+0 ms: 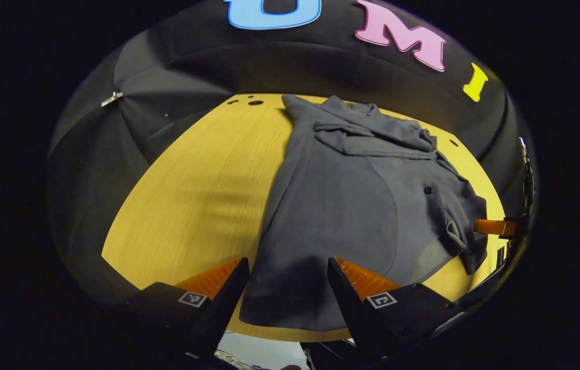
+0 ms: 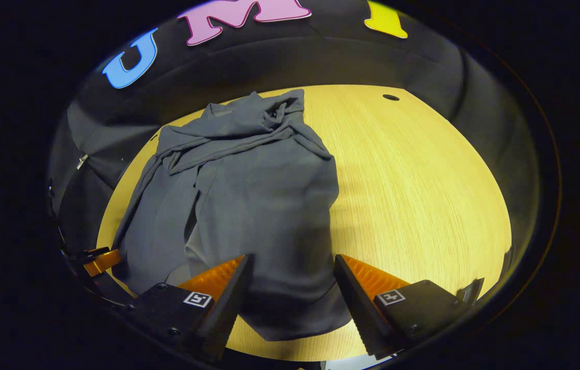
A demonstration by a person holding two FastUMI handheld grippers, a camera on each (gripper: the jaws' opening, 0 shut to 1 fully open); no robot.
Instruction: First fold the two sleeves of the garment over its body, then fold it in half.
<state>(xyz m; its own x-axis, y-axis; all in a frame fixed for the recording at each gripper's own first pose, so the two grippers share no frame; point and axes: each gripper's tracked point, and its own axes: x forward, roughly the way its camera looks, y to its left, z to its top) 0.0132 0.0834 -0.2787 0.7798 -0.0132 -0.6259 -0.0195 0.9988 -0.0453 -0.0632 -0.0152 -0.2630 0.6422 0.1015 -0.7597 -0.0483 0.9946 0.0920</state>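
A dark grey garment lies lengthwise on the yellow wooden table, its collar end bunched toward the booth's far wall and its hem at the near edge. Both sleeves lie folded in over the body, leaving a long, fairly flat panel with creases; 1 small button shows near the overlapping edge. In the right gripper view the same garment looks rumpled at the top and smooth lower down. The left gripper hangs over the hem with its 2 fingers wide apart, holding nothing. The right gripper is likewise spread wide above the hem, empty.
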